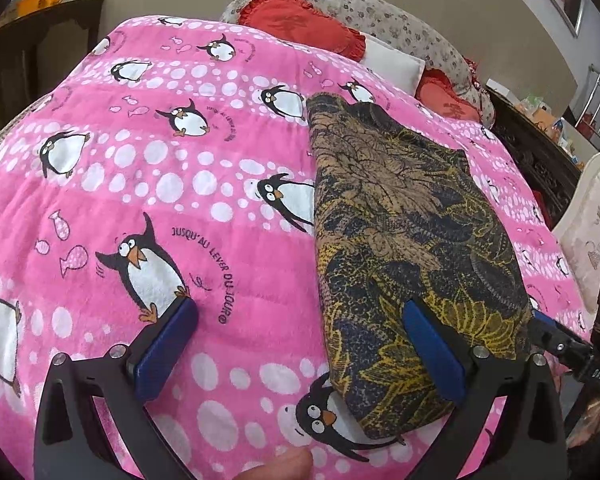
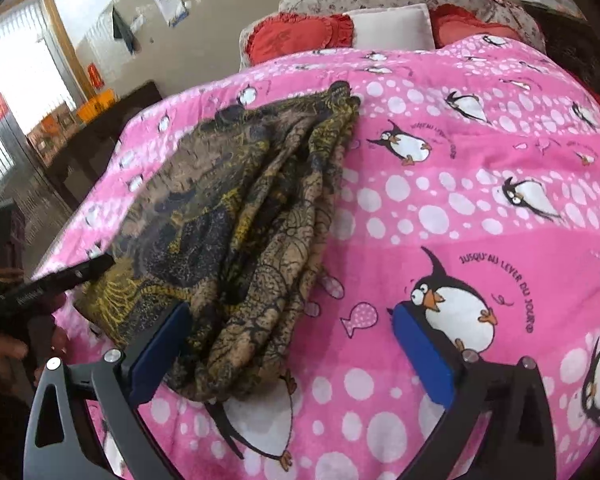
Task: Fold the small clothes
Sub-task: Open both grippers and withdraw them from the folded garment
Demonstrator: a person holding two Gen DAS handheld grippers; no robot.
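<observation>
both tools, left tool [image 1: 300, 344] and right tool [image 2: 292, 344], gape apart holding nothing, so pinch the cloth [image 1: 404, 240] edge at six o'clock and fold it toward twelve on the bed [image 1: 140, 160].

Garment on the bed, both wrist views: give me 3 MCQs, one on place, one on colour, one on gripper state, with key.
1. Where does the garment lie?
A. on the pink blanket
B. on the floor
C. on a chair

2. What colour are the pads on the fingers?
A. red
B. blue
C. white

3. What state is the left gripper in?
A. shut on the garment
B. open, fingers wide apart
C. out of view

Key:
1 A, the cloth rests flat on the blanket with its penguin print.
2 B, both views show blue pads, also on the right gripper.
3 B, one finger stands over bare blanket, the other over the garment, with a wide gap between them.
</observation>
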